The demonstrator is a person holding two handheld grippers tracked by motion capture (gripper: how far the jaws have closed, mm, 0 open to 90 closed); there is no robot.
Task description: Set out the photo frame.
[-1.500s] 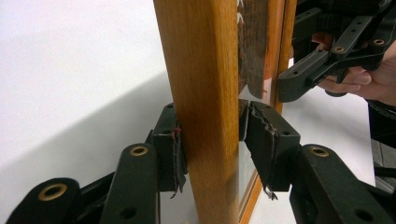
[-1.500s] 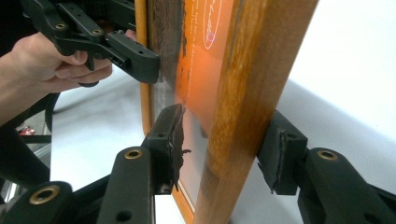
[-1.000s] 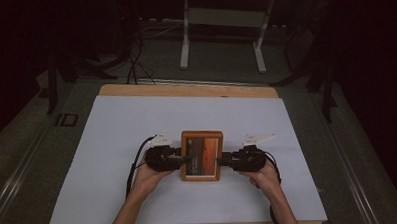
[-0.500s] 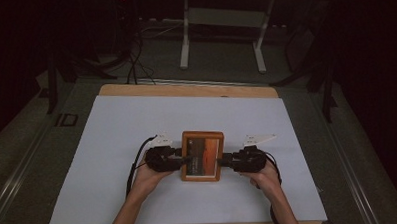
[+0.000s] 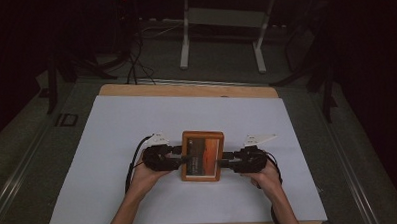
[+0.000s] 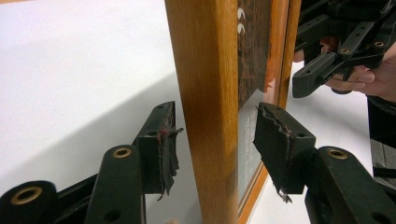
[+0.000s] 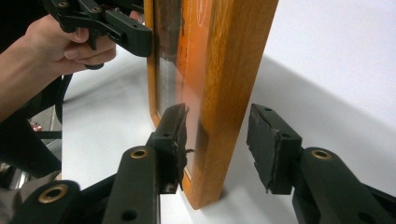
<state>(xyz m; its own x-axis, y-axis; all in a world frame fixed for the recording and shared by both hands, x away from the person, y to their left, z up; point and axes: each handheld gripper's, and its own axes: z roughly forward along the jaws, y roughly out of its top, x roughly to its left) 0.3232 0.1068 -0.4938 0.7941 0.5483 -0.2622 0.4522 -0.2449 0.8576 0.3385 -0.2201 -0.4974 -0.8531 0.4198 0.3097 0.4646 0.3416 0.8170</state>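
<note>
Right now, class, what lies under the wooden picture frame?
The wooden picture frame lies flat on the white table cover, which shows all round it. Whatever sits directly beneath the frame is covered. The left gripper and right gripper straddle its side edges, jaws apart.

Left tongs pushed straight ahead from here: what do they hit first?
The wooden picture frame. Its near edge already sits between the left tongs, whose jaws have just been opening, pads off the wood. Pushed on, the frame edge would likely bottom out in the throat of the tongs.
</note>
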